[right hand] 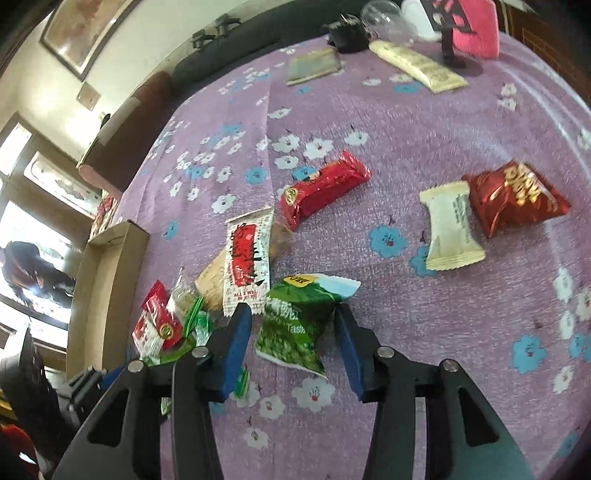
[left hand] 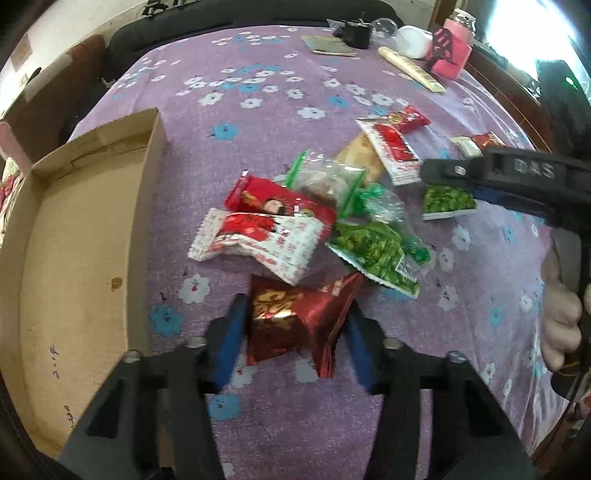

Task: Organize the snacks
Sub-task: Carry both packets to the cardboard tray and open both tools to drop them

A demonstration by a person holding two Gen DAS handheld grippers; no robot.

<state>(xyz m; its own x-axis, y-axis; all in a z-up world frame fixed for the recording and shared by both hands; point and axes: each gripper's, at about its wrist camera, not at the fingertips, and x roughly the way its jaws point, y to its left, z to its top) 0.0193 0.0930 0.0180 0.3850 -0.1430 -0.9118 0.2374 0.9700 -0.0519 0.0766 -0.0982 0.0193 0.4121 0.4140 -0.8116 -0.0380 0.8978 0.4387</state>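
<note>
A pile of snack packets lies on the purple flowered cloth (left hand: 266, 110). My left gripper (left hand: 295, 314) is shut on a dark red foil packet (left hand: 295, 317), pinched between its blue pads. Beyond it lie a white-and-red packet (left hand: 258, 240), a red packet (left hand: 280, 203) and a green pea packet (left hand: 376, 254). My right gripper (right hand: 293, 321) is shut on another green pea packet (right hand: 295, 321); it also shows in the left wrist view (left hand: 448, 201). The open cardboard box (left hand: 74, 258) sits at the left, empty.
In the right wrist view a red bar packet (right hand: 321, 188), a white-red sachet (right hand: 245, 258), a cream packet (right hand: 450, 229) and a red foil bag (right hand: 517, 199) lie on the cloth. A pink box (right hand: 476, 26), a tube (right hand: 417, 66) and a black item (right hand: 347, 35) stand at the far edge.
</note>
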